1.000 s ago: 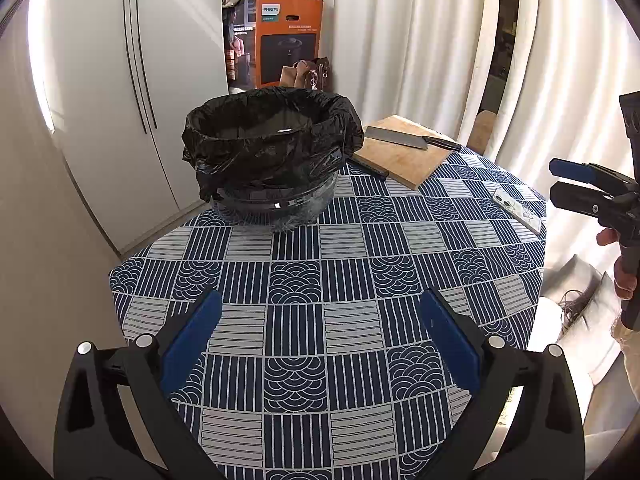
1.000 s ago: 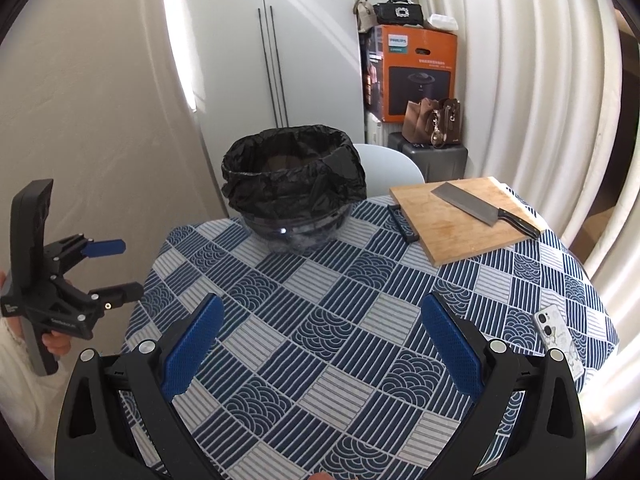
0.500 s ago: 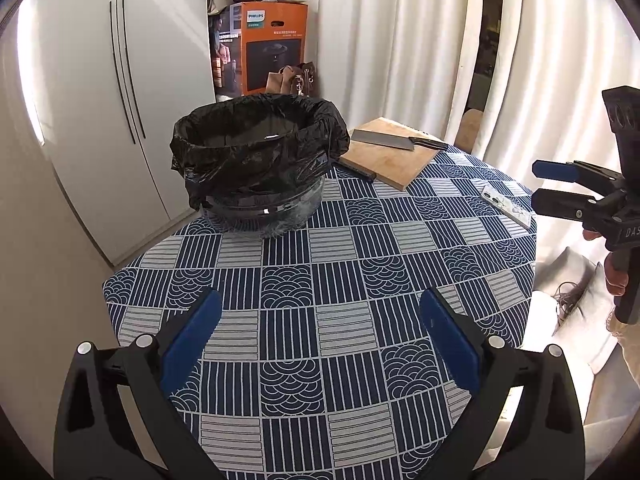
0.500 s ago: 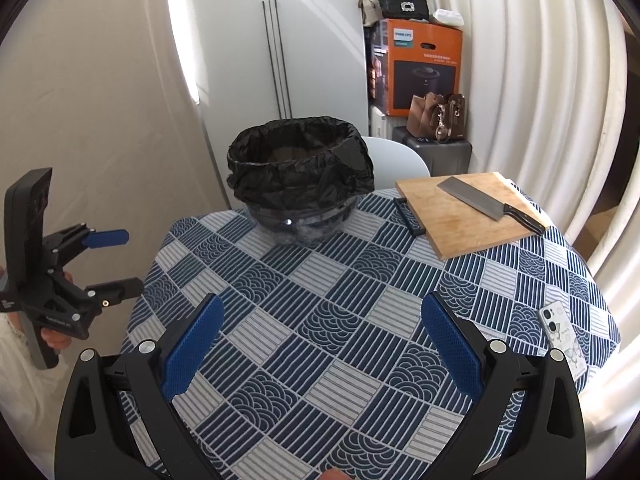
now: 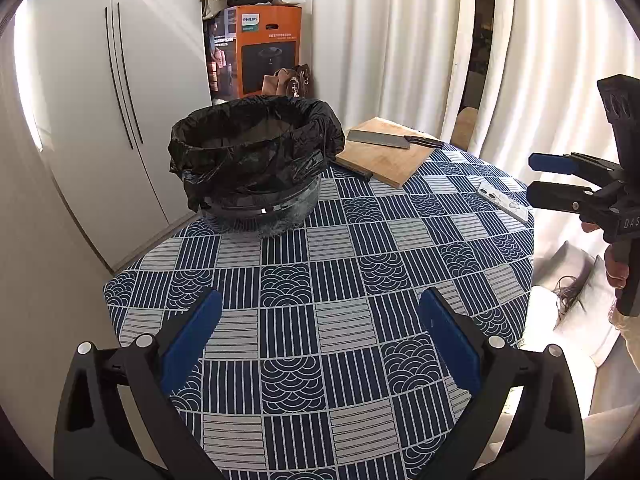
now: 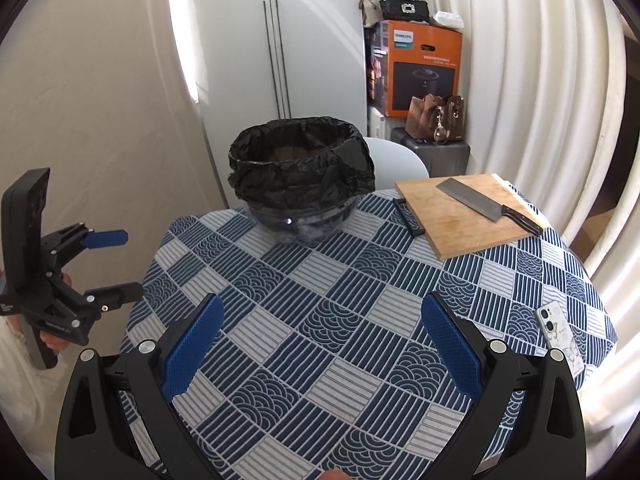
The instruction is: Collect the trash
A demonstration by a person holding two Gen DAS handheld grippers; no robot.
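Note:
A trash bin lined with a black bag (image 5: 256, 160) stands at the far side of a round table with a blue patterned cloth (image 5: 344, 280); it also shows in the right wrist view (image 6: 300, 176). My left gripper (image 5: 320, 320) is open and empty above the table's near edge; it shows in the right wrist view (image 6: 116, 264) off the table's left side. My right gripper (image 6: 322, 328) is open and empty above the near edge; it shows in the left wrist view (image 5: 536, 178) at the table's right side. No loose trash shows on the table.
A wooden cutting board (image 6: 468, 212) with a cleaver (image 6: 484, 202) lies at the back right, a black bar (image 6: 408, 222) beside it. A phone (image 6: 560, 336) lies near the right edge. A white chair (image 6: 396, 160), orange box (image 6: 420, 68) and curtains stand behind.
Both grippers have drawn back and risen a little from the table, so the bin and board look smaller and more of the table shows. Both stay open.

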